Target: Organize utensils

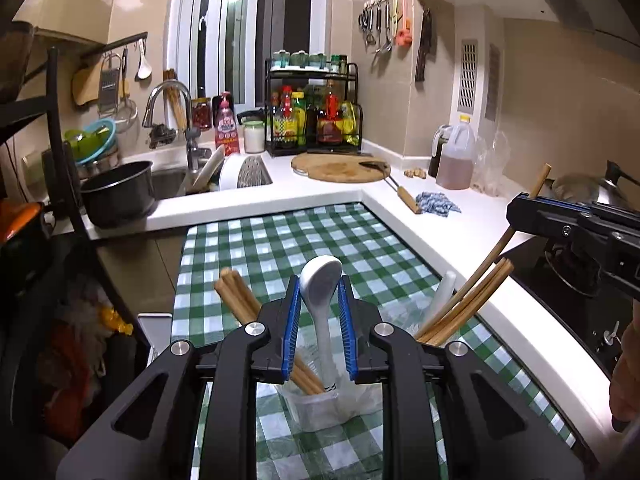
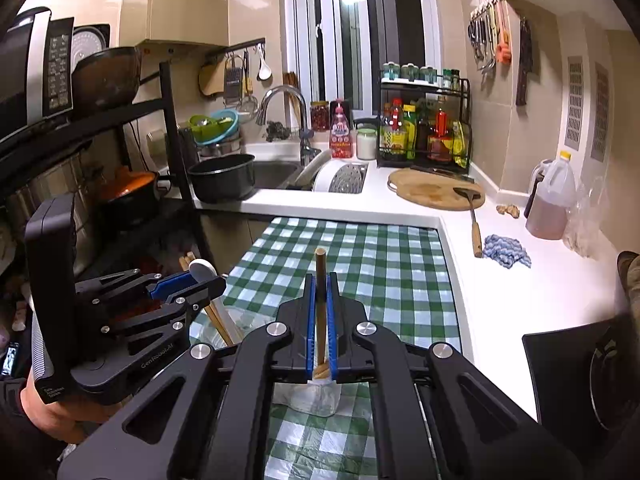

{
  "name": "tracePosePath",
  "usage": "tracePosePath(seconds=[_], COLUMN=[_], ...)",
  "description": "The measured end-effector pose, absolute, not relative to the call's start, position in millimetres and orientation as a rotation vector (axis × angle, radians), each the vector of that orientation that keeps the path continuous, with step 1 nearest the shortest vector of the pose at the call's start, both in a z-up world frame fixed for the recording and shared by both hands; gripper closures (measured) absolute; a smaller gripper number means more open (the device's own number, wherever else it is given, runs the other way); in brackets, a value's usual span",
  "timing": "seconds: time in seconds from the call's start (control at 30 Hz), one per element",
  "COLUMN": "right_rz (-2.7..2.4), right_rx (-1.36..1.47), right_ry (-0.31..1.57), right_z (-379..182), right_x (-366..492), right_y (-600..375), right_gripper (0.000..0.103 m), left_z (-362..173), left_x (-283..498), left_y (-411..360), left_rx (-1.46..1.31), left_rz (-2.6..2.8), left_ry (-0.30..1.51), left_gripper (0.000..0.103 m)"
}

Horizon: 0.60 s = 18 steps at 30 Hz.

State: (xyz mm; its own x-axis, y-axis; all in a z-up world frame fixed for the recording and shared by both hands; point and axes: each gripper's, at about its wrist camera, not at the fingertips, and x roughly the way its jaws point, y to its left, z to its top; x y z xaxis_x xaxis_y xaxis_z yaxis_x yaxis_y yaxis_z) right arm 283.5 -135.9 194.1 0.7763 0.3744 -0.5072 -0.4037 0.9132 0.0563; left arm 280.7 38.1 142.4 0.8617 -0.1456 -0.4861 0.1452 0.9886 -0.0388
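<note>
My left gripper (image 1: 319, 288) is open around a white ceramic spoon (image 1: 322, 280) that stands in a clear plastic cup (image 1: 328, 406) with wooden chopsticks (image 1: 236, 296). The pads flank the spoon with a gap on each side. My right gripper (image 2: 320, 284) is shut on a wooden chopstick (image 2: 320, 276) and holds it upright over a second clear cup (image 2: 316, 396). In the left wrist view that cup (image 1: 416, 312) holds more wooden utensils (image 1: 468, 296) and a white piece. The left gripper with the spoon also shows in the right wrist view (image 2: 192, 280).
Both cups stand on a green checked cloth (image 1: 280, 240). Behind it runs a white counter (image 1: 320, 188) with a round cutting board (image 1: 340, 166), a spatula, a blue rag (image 1: 438, 202) and an oil jug (image 1: 456, 156). A sink with a pot is at the left, a stove (image 1: 568, 280) at the right.
</note>
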Motion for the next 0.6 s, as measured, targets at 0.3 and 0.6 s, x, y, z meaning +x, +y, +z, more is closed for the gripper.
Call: tracePosePath(seconds=[0.3,0.6], right_rz=[0.369,0.317], right_rx=[-0.054,-0.060], right_ry=[0.553,0.448], right_z=[193,208], right_x=[273,195], right_y=[-145,-170], right_gripper=[0.067,0.014], left_z=[154,170], left_x=[258,177], left_y=[46,60], left_rx=[-0.015,-0.105], left_rz=[-0.125,-0.056], left_ry=[0.466,0.372], left_gripper=[0.074,0.029])
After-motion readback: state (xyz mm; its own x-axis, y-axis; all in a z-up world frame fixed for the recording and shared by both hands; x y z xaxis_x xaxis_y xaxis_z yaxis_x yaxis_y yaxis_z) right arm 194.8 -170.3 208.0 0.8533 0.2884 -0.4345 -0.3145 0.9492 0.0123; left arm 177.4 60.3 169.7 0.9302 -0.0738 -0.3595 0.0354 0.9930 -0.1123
